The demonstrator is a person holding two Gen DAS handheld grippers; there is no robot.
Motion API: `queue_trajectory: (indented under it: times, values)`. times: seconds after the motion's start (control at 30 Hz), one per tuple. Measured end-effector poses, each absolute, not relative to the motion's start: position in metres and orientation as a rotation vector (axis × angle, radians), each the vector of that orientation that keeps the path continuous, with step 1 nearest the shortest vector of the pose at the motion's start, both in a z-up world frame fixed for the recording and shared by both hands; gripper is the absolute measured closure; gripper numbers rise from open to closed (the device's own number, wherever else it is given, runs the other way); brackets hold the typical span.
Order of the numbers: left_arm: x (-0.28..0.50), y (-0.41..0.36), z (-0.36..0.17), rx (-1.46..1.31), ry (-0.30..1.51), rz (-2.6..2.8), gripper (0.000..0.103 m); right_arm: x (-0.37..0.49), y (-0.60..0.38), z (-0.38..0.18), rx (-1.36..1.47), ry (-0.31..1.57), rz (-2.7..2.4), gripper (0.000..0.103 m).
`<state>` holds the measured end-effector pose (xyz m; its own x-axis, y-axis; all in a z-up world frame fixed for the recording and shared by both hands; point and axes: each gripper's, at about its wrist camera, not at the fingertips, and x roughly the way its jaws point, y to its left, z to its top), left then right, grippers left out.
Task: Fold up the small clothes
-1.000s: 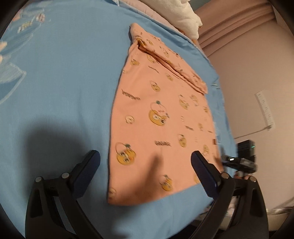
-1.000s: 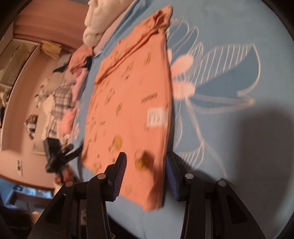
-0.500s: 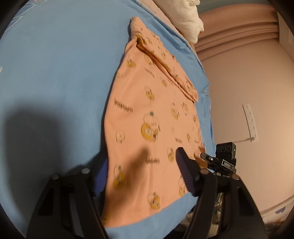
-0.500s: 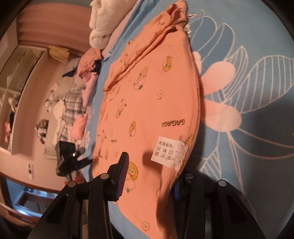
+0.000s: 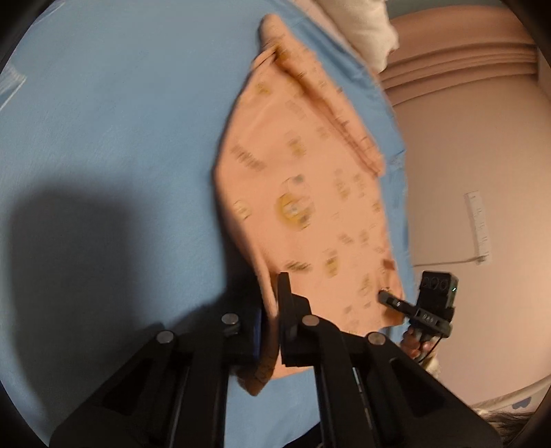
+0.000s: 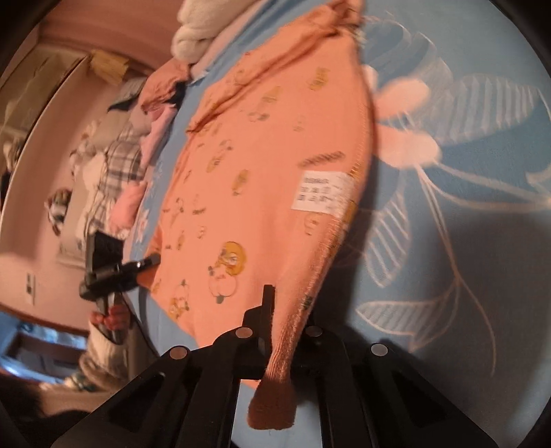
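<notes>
On the blue bedsheet [image 5: 103, 138], printed with white leaf outlines and pink petals, lies the small orange cotton garment [image 5: 310, 193] with yellow cartoon prints, spread mostly flat. Its far end is bunched into a folded band near the cream-white bundle of fabric [image 6: 199, 31] at the head of the bed.

Your left claw [image 5: 272, 310] is clamped tight on the near left corner of the garment; the cloth passes between its two black fingers and the hem trails out toward the camera. Your right claw [image 6: 286, 320] is likewise clamped on the opposite near corner, with the ribbed hem gathered between the fingers and a tuft of cloth hanging behind them. Here the garment's edge lifts clear of the sheet. A white care label [image 6: 320, 193] sits near that raised edge.

Each wrist view shows the other claw at the garment's far near-corner, with your hand [image 6: 113, 317] on its handle. A heap of mixed clothing [image 6: 117, 162] lies beside the bed.
</notes>
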<state>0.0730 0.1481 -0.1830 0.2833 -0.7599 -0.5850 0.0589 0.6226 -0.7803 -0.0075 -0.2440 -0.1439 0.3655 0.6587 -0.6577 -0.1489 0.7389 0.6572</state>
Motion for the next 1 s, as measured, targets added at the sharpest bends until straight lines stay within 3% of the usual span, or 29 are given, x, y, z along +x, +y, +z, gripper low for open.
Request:
queue_trajectory:
  times: [0.27, 0.53, 0.77, 1.0]
  values:
    - [0.1, 0.154, -0.136, -0.837, 0.954, -0.722, 0.101, 0.01, -0.252, -0.086, 0.601, 0.806, 0.687, 0.098]
    - [0.158, 0.144, -0.09, -0.834, 0.807, -0.78, 0.101, 0.054, -0.251, -0.05, 0.594, 0.666, 0.675, 0.098]
    - [0.237, 0.13, -0.09, -0.827, 0.806, -0.733, 0.101, 0.124, -0.26, -0.035, 0.57, 0.641, 0.601, 0.098]
    - [0.313, 0.13, -0.133, -0.88, 0.883, -0.593, 0.101, 0.195, -0.288, -0.068, 0.638, 0.717, 0.459, 0.098]
